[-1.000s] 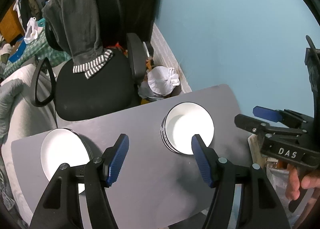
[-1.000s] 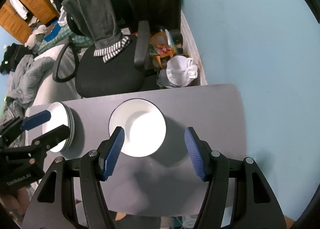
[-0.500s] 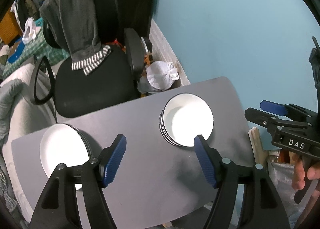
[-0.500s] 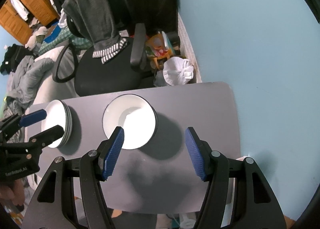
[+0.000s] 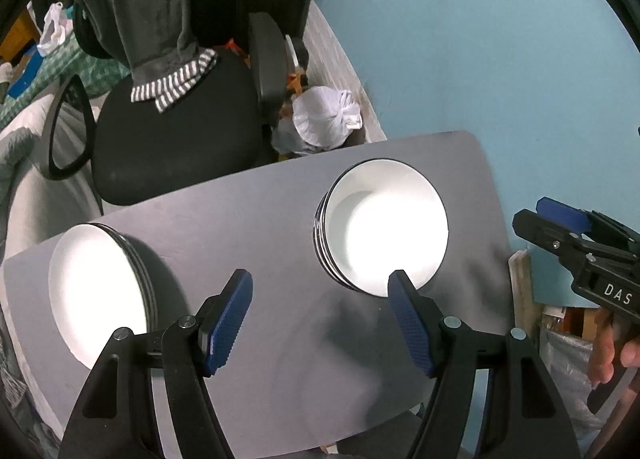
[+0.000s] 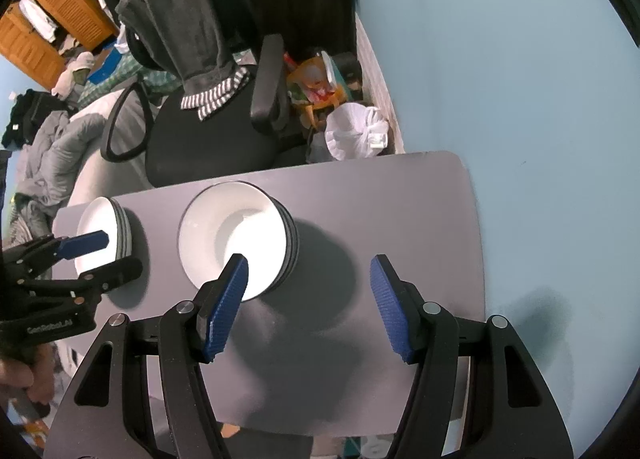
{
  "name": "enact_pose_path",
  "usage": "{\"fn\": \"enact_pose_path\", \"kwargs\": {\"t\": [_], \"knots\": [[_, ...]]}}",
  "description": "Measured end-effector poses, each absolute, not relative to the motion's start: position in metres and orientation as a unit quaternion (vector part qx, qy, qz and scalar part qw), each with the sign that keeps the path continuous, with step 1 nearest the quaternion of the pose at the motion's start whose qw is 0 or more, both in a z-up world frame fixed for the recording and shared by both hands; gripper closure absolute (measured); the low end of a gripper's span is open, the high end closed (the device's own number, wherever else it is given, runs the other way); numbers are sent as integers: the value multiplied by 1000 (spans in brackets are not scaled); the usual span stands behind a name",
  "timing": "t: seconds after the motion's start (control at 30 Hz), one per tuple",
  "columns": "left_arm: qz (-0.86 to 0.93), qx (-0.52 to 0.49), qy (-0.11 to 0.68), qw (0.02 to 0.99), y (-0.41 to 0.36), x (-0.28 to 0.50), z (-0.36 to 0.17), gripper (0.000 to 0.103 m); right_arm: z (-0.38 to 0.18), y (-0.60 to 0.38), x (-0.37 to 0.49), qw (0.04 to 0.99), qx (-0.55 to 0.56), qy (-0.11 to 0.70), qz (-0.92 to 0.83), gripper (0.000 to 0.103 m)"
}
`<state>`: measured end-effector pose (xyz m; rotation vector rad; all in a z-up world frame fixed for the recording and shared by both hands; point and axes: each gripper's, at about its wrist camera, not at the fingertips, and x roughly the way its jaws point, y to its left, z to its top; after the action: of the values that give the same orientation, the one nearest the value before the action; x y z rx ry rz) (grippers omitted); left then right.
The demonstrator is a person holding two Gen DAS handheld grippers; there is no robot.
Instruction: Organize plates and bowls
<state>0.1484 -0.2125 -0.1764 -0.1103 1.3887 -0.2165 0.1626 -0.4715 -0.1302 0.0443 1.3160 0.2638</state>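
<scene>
A stack of white bowls with dark rims (image 5: 384, 231) stands on the grey table (image 5: 248, 195), right of centre; it also shows in the right wrist view (image 6: 236, 235). A stack of white plates (image 5: 96, 291) stands at the table's left end, also seen in the right wrist view (image 6: 106, 231). My left gripper (image 5: 320, 319) is open and empty, high above the table between the two stacks. My right gripper (image 6: 308, 299) is open and empty, high above the table to the right of the bowls. It shows at the right edge of the left wrist view (image 5: 560, 227).
A black office chair (image 5: 172, 131) with a grey garment over its back stands behind the table. A white tied bag (image 5: 326, 121) lies on the floor by the blue wall (image 5: 480, 39). Bedding and clutter lie at the left.
Both grippers have risen and drawn back from the table, so the stacks look smaller. The bowls and plates have not moved. Both grippers stay open.
</scene>
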Motion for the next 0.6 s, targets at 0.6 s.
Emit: {"fn": "enact_pose_path", "kwargs": {"t": [0.6], "knots": [[-88,-95,672,729,-213,166,-219,29,-187,-470,186,722,50,669,169,40]]}}
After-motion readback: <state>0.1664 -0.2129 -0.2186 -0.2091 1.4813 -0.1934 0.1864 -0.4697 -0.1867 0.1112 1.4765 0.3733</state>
